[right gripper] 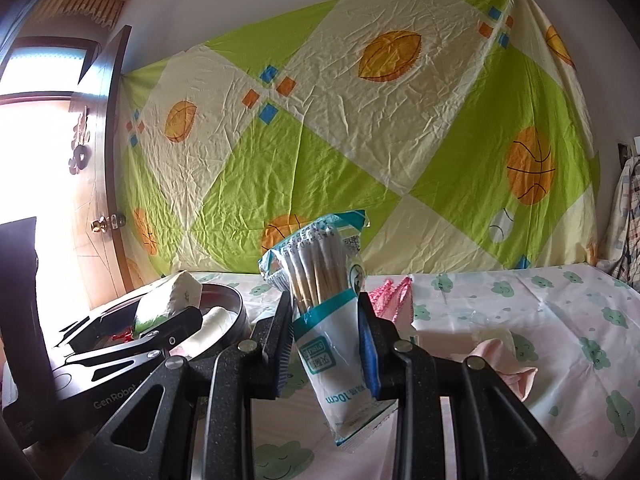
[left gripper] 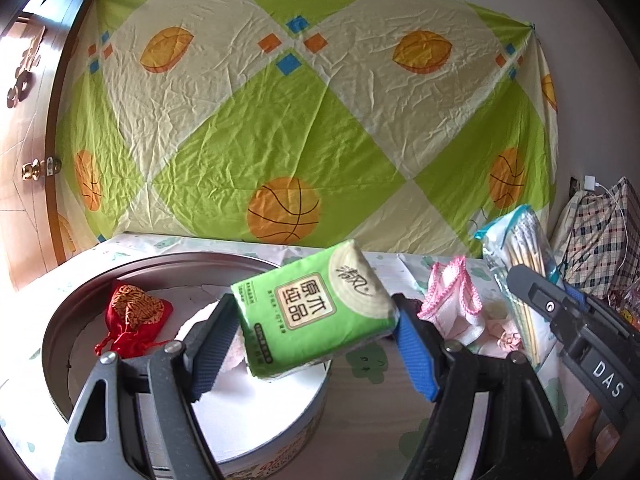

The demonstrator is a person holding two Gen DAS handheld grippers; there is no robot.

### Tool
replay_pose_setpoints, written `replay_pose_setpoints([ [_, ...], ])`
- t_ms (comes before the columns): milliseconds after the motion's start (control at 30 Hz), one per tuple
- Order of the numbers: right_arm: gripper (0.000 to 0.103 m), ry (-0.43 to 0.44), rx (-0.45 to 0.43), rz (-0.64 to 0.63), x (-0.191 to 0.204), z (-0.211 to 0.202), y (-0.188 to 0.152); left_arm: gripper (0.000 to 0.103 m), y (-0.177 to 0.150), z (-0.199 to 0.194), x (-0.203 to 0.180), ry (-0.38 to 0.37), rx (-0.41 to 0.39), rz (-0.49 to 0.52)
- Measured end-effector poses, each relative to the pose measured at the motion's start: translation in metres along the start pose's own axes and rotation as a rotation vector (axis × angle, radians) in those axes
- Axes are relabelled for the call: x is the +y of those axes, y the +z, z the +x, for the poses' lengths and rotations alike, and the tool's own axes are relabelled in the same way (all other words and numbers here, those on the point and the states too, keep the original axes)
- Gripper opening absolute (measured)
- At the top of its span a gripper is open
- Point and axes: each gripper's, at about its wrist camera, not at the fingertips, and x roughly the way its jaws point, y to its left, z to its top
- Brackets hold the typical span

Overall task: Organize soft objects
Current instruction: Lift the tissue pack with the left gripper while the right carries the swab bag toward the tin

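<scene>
My left gripper (left gripper: 316, 340) is shut on a green tissue pack (left gripper: 316, 316) and holds it tilted above the right rim of a round metal tin (left gripper: 60, 320). A red drawstring pouch (left gripper: 134, 314) lies inside the tin. My right gripper (right gripper: 326, 340) is shut on a clear bag of cotton swabs (right gripper: 320, 276), held upright above the table; the bag also shows in the left wrist view (left gripper: 516, 256). The tin (right gripper: 236, 300) and the tissue pack (right gripper: 176, 296) show at left in the right wrist view.
A pink-edged white cloth (left gripper: 452, 300) and a pale pink cloth (right gripper: 500, 360) lie on the cloud-print tablecloth (right gripper: 560, 320). A green and cream sheet (left gripper: 300, 120) hangs behind. A wooden door (left gripper: 28, 140) stands at left, a plaid bag (left gripper: 604, 240) at right.
</scene>
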Motion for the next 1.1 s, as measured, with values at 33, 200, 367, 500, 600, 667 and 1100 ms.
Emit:
replay_pose_setpoints([
  [33, 0.032, 0.004, 0.002, -0.002, 0.002, 0.001, 0.000, 0.076, 0.000, -0.001, 0.001, 0.002, -0.002, 0.001],
  [200, 0.032, 0.022, 0.011, -0.014, 0.013, 0.007, -0.001, 0.076, 0.001, -0.005, 0.007, 0.018, -0.020, 0.004],
  [367, 0.032, 0.038, 0.018, -0.024, 0.021, 0.010, -0.002, 0.076, 0.002, -0.007, 0.015, 0.026, -0.020, -0.006],
  [500, 0.032, 0.049, 0.028, -0.030, 0.027, 0.014, -0.002, 0.076, 0.002, -0.007, 0.021, 0.026, -0.016, -0.016],
  [600, 0.032, 0.054, 0.034, -0.035, 0.031, 0.017, -0.002, 0.076, 0.003, -0.007, 0.022, 0.025, -0.016, -0.016],
  [667, 0.032, 0.058, 0.035, -0.035, 0.033, 0.019, -0.002, 0.076, 0.003, -0.007, 0.023, 0.026, -0.019, -0.013],
  [1100, 0.032, 0.082, 0.070, -0.038, 0.045, 0.032, -0.003, 0.076, 0.003, -0.011, 0.033, 0.022, -0.025, -0.017],
])
